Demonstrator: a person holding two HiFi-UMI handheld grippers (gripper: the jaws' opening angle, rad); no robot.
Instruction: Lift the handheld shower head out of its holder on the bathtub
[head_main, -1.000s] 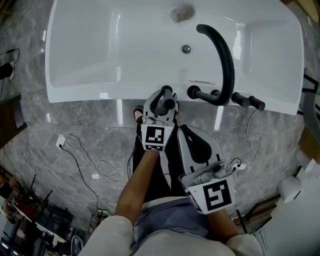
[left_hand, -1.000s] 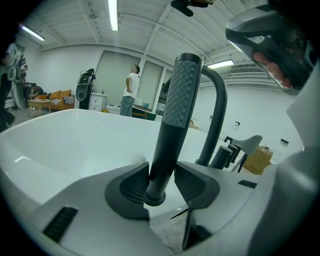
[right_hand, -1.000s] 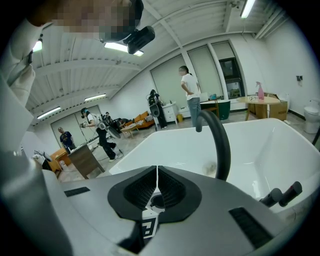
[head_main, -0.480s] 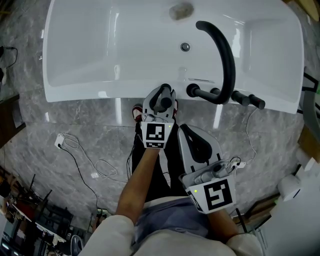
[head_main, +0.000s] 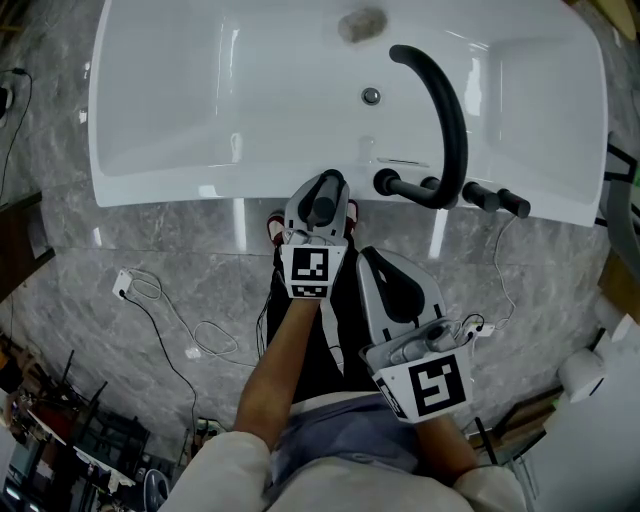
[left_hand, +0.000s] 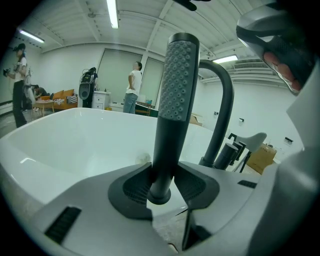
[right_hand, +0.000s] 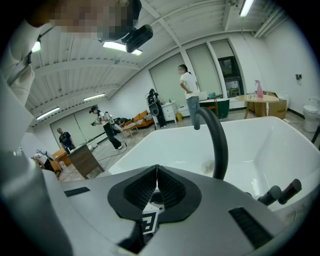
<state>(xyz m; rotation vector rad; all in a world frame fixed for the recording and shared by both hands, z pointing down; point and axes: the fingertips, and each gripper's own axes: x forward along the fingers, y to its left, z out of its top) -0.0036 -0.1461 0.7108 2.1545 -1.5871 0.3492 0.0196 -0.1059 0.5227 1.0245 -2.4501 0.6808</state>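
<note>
Seen from above, the left gripper (head_main: 320, 205) reaches the near rim of a white bathtub (head_main: 200, 100). Its jaws are clamped on the dark shower head (left_hand: 175, 95), which stands upright between them. The holder is hidden beneath the gripper, so it is unclear whether the handle's foot has left it. A black curved tap (head_main: 447, 110) stands just to the right. The right gripper (head_main: 397, 295) hangs back over the floor (head_main: 150, 240), jaws pressed together on nothing.
</note>
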